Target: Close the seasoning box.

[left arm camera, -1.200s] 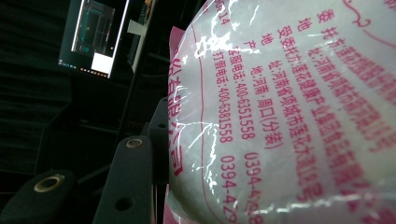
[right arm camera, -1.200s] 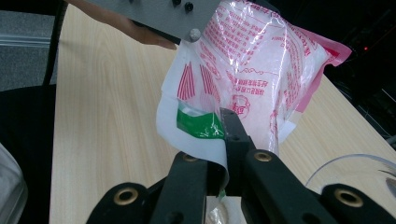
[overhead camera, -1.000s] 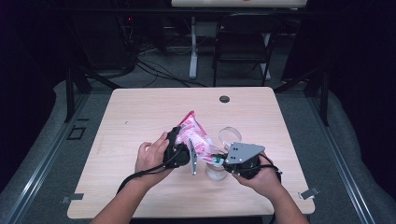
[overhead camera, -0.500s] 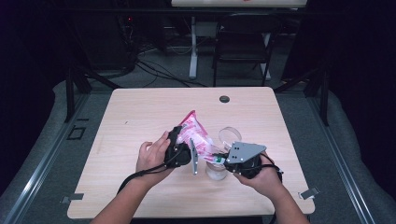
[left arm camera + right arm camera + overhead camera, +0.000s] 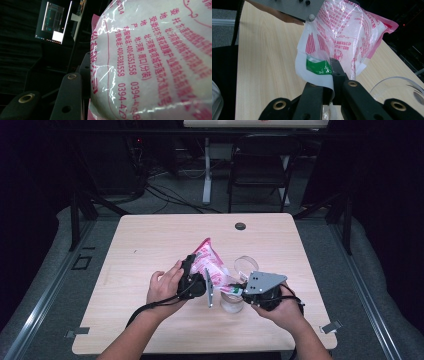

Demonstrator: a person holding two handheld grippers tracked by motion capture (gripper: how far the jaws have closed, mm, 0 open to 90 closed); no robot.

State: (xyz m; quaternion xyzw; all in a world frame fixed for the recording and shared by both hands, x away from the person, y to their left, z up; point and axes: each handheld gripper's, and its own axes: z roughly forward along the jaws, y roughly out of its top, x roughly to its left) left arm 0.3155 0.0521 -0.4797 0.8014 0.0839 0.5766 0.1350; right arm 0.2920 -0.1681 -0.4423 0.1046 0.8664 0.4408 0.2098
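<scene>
Pink-printed bag is held above table: left tongs clamp its body, right tongs pinch its corner at 5 o'clock.

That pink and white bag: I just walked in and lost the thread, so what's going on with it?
A person holds the bag above the table with two grippers. The left gripper grips its bulging body, and the right gripper is shut on a corner by the green patch. A clear jar stands under that corner, another clear container just behind. Nothing is visibly pouring.
</scene>
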